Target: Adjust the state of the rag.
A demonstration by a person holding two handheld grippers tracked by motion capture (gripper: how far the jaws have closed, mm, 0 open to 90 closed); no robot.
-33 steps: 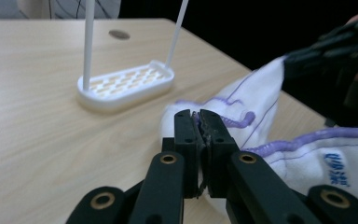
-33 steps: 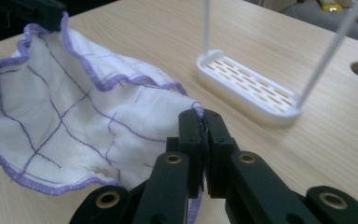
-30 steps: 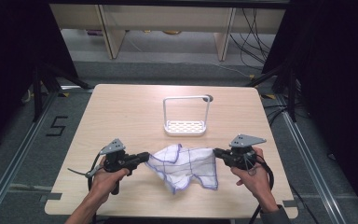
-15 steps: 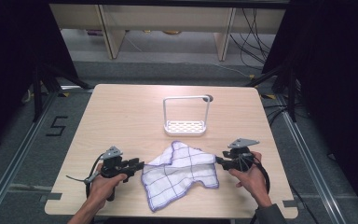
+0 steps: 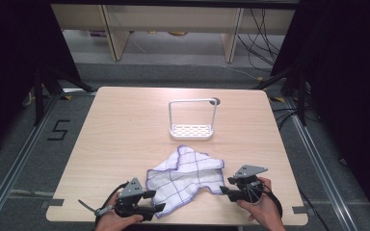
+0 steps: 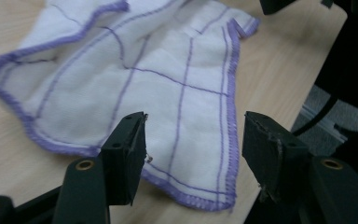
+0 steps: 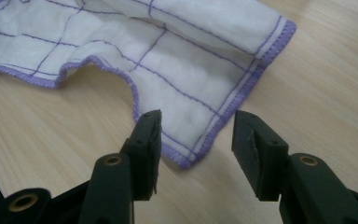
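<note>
High view: the white cloth (image 5: 185, 175) with purple lines lies crumpled on the tabletop (image 5: 125, 139) near its front edge, between both claws. The left claw (image 5: 156, 208) and the right claw (image 5: 224, 192) have just been opening; each stands spread, a cloth corner lying loose between its jaws.

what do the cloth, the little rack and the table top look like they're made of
Cloth: soft woven fabric, likely cotton, matte white; visible weave, purple grid lines, stitched purple hem, limp folds.
Rack: looks like white plastic or coated metal, smooth; thin arched frame over a perforated base, so hard to tell which.
Table top: pale wood or wood-look laminate, matte; fine straight grain lines.
</note>
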